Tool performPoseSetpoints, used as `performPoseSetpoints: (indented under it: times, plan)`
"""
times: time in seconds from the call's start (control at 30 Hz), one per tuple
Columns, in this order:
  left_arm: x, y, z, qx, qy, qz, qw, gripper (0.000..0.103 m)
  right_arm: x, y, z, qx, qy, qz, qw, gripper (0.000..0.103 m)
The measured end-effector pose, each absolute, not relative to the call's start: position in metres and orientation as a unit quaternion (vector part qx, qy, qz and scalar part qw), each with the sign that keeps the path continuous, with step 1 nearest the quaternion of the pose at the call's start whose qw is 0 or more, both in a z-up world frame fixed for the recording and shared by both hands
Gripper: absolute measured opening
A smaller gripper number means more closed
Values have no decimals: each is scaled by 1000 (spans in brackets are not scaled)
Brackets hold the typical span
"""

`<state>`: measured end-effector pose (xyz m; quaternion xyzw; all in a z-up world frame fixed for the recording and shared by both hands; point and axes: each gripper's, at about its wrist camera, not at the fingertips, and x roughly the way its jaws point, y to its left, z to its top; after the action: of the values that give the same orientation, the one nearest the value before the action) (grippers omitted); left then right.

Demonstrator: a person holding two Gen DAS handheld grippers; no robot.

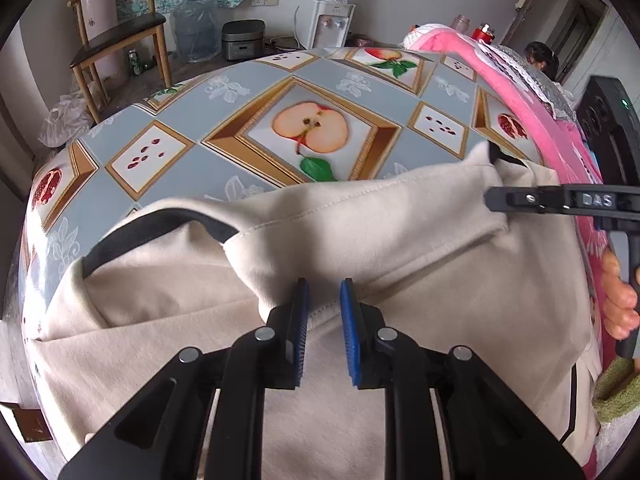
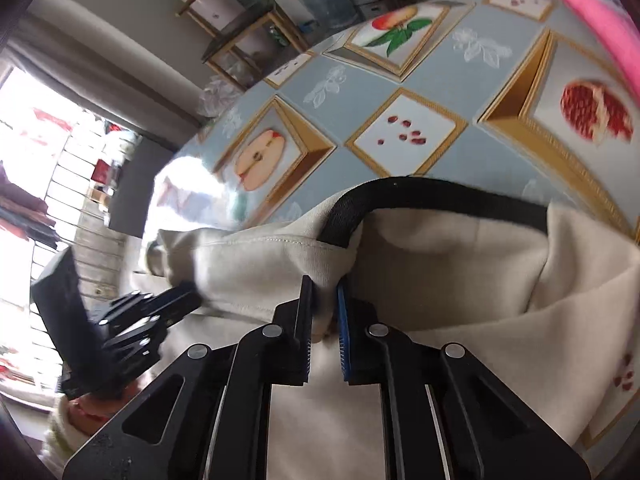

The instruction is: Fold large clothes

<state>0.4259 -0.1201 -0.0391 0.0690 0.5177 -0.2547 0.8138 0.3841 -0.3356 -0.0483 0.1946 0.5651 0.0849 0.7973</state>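
**A:** What's in front of you, and how many of each?

**B:** One table (image 1: pixel 224 148) under a fruit-print cloth, one cream garment (image 1: pixel 360 248), one pink blanket (image 1: pixel 536 100) along the table's right edge, one wooden chair (image 1: pixel 116 36) behind, and my two grippers.

**A:** How does the garment look?

**B:** It lies on the table's near side, cream with black trim at its openings, one stitched panel folded across the body.

**A:** And your fingers?

**B:** My left gripper (image 1: pixel 324 312) is nearly closed, pinching a stitched edge. My right gripper (image 2: pixel 325 312) is pressed together on a bunched fold beside the black trim.

**A:** Anything unclear?

**B:** The garment's lower part is cut off behind my fingers, and the right view is blurred.
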Motion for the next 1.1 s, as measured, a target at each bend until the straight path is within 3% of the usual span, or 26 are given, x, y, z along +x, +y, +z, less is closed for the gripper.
performPoseSetpoints:
  times: [0.1,0.17,0.27,0.47,0.67,0.9,1.1]
  plan:
    - [422,-126,-39,91,509,-252,818,17,388,-327,-54,164,572,73,800,16]
    - [423,-124,-39,86,511,-254,817,17,378,-319,-37,109,558,17,822,35]
    - [426,-119,-40,68,515,-260,814,17,363,-309,-10,45,512,-34,857,40]
    - [424,-116,-40,53,512,-259,818,17,373,-265,-2,49,461,51,885,40]
    - [426,-112,-41,36,512,-256,819,17,410,-235,-50,28,496,54,866,37]
    - [426,-109,-40,32,510,-260,819,17,393,-241,-28,47,483,48,873,36]
    - [425,-105,-33,24,505,-260,823,17,391,-235,-58,17,505,26,863,36]
